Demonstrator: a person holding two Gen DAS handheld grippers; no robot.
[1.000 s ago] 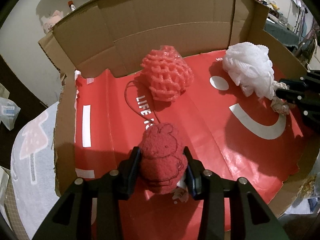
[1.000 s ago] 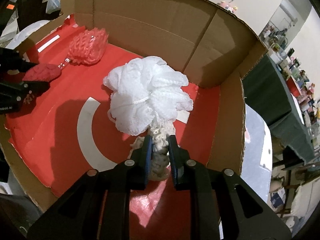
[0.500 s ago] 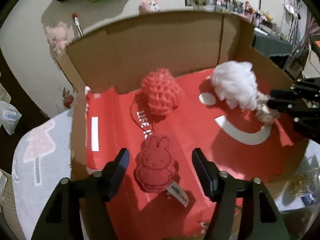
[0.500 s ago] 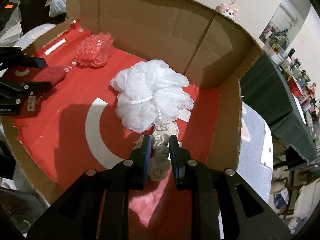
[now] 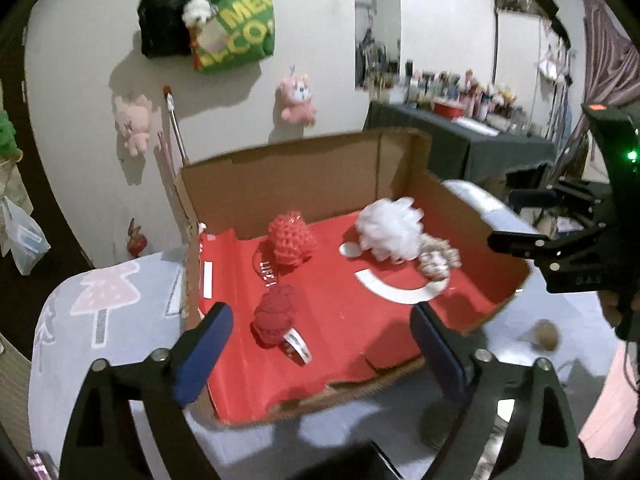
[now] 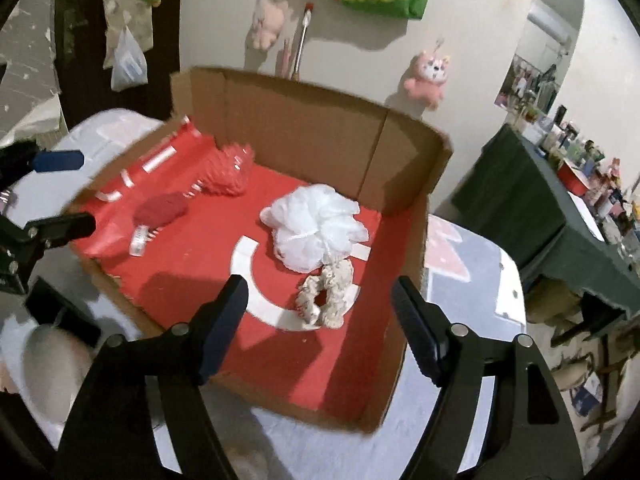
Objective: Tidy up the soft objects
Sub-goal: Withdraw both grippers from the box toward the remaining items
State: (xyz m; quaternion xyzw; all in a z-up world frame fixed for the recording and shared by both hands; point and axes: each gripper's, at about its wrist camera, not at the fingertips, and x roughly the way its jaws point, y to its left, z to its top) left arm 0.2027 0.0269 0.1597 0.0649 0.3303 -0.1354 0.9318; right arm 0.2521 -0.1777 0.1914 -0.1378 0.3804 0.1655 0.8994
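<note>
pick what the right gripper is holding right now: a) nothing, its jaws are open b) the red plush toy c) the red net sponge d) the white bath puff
a: the right gripper has just been opening its jaws, and they stand wide apart with nothing between the pads; the white bath puff and its rope loop lie loose on the red floor of the box.

Three items are seen lying apart in the open cardboard box [image 5: 280,176]. The mesh pouf [image 5: 390,232] is placed near the back right corner, its rope loop [image 5: 436,260] toward the right edge. The netted ball [image 5: 290,238] lies near the back wall, left of centre; the plush toy [image 5: 274,316] lies before it, toward the front left.
</note>
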